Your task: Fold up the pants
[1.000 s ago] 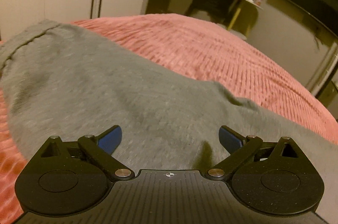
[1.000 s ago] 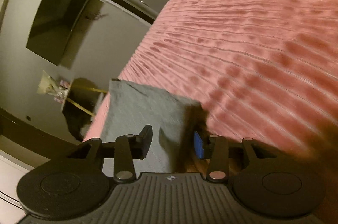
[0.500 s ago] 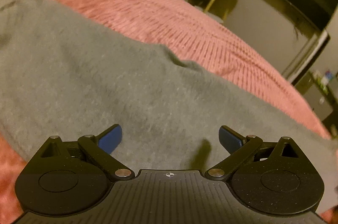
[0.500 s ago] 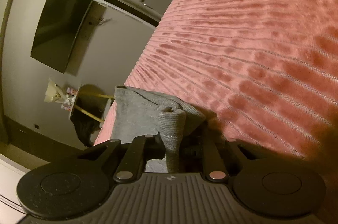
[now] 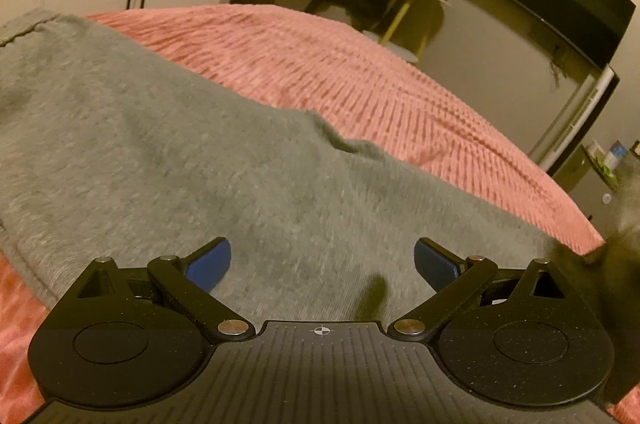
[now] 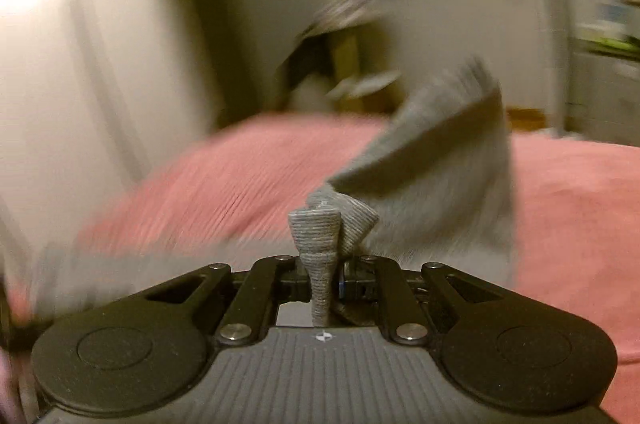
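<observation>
**Right gripper clamped on a pant cuff, left gripper spread over the cloth**

Your right gripper (image 6: 322, 282) has its two fingers drawn together on a bunched fold of the grey knit sweatpants (image 6: 432, 167). A pinched ridge of ribbed cloth stands up between the fingertips, and the rest of that leg rises ahead of the fingers and to their right, lifted clear of the pink ribbed bedspread (image 6: 224, 175). This view is badly blurred, so the room beyond cannot be read.

Your left gripper (image 5: 322, 262) has its fingers wide apart, the blue pads (image 5: 210, 264) showing on either side with nothing between them. The grey sweatpants (image 5: 168, 159) lie flat just under and ahead of those fingers, spreading away to their left. The pink bedspread (image 5: 360, 79) shows beyond the far edge of the cloth. Whether the left fingertips touch the cloth cannot be told.
</observation>
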### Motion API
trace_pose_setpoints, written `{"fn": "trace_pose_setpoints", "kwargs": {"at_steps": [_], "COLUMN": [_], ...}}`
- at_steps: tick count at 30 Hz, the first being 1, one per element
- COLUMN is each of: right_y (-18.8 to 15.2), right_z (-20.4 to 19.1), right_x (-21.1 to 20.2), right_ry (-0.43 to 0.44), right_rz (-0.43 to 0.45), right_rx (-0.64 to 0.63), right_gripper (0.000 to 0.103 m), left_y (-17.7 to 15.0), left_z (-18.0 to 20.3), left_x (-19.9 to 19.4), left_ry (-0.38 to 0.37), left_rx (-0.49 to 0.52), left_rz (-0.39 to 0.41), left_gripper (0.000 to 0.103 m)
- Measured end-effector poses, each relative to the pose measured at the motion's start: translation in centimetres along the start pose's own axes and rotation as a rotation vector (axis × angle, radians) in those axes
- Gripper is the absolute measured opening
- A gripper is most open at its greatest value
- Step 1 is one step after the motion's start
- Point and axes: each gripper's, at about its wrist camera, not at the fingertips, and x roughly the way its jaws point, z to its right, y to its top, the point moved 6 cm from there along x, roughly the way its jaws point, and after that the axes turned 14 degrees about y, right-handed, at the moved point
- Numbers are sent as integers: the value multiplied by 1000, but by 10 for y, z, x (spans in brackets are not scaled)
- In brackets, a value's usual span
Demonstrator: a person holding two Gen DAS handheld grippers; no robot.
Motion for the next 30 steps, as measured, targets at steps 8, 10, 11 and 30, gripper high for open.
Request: {"fn": "trace_pose_setpoints", "kwargs": {"at_steps": [8,10,11,30], "right_y": [-44,-45,-44,-34], "right_z": [-17,-9,-1,52], "right_x": [46,26,14,-46], "right_ry": [117,110,98,-236], "right_rz": [-233,-164,-118,116], "right_rx": [196,263,308,396], "right_gripper": [45,46,46,37], "left_y": [-7,-9,-9,-24], "left_z": [9,14,17,120], "left_x": [2,3,3,16], "left_ry": [-64,-89,-108,-429], "left_rx": [44,52,56,80], "left_rz": [-45,-49,-51,-315], "left_gripper": [101,101,101,101]}}
